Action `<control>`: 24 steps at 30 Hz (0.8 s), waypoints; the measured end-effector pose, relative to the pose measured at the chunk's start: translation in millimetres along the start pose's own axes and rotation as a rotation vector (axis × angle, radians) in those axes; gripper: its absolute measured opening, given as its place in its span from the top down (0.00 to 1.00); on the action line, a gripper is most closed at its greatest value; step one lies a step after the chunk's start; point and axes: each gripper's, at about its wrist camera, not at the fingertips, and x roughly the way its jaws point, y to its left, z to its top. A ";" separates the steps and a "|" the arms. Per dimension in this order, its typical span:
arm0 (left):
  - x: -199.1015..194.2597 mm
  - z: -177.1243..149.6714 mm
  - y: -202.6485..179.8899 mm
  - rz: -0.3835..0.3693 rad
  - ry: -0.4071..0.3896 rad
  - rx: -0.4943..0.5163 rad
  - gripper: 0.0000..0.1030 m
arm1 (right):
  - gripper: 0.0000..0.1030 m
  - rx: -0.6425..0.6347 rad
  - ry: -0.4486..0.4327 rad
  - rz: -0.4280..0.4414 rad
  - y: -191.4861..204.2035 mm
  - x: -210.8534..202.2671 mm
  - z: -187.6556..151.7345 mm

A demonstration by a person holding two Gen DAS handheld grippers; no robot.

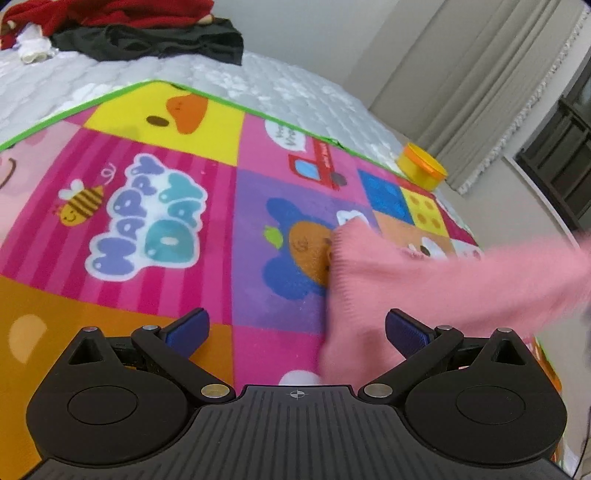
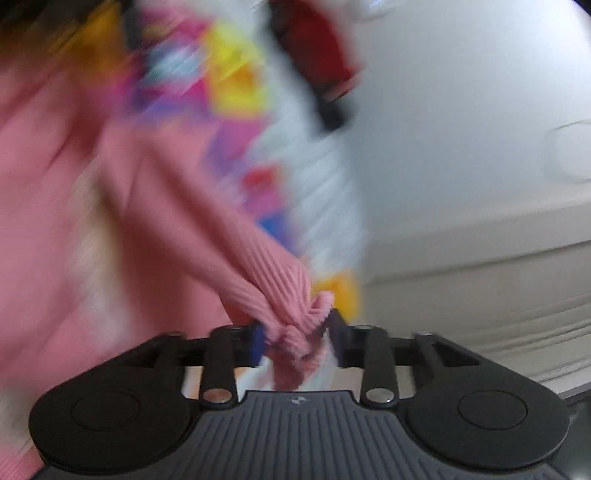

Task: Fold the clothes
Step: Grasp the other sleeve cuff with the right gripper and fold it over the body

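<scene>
A pink knit sweater [image 1: 424,284] lies partly on a colourful cartoon mat [image 1: 155,206] and stretches off to the right, blurred. My left gripper [image 1: 297,332] is open and empty just above the mat, its right finger beside the sweater's edge. My right gripper [image 2: 297,332] is shut on the pink sweater's ribbed cuff [image 2: 291,306], with the sleeve [image 2: 192,229] running up and left from it. The right wrist view is heavily blurred.
The mat lies on a white quilted mattress [image 1: 288,85]. A pile of red and black clothes [image 1: 147,33] sits at the far corner. A yellow tub with an orange lid [image 1: 421,166] stands at the mat's right edge. Curtains and a wall are behind.
</scene>
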 end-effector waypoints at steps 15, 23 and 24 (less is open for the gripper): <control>14.8 -24.9 -43.7 -0.067 0.100 0.245 0.00 | 0.30 0.972 0.146 0.485 -72.3 -10.5 -97.9; 24.6 -30.1 -42.1 0.019 0.136 0.279 0.00 | 0.56 1.389 0.212 0.602 -56.5 46.6 -118.1; 25.7 -30.5 -40.3 0.031 0.140 0.278 0.00 | 0.81 1.341 0.238 0.643 -50.8 57.3 -107.0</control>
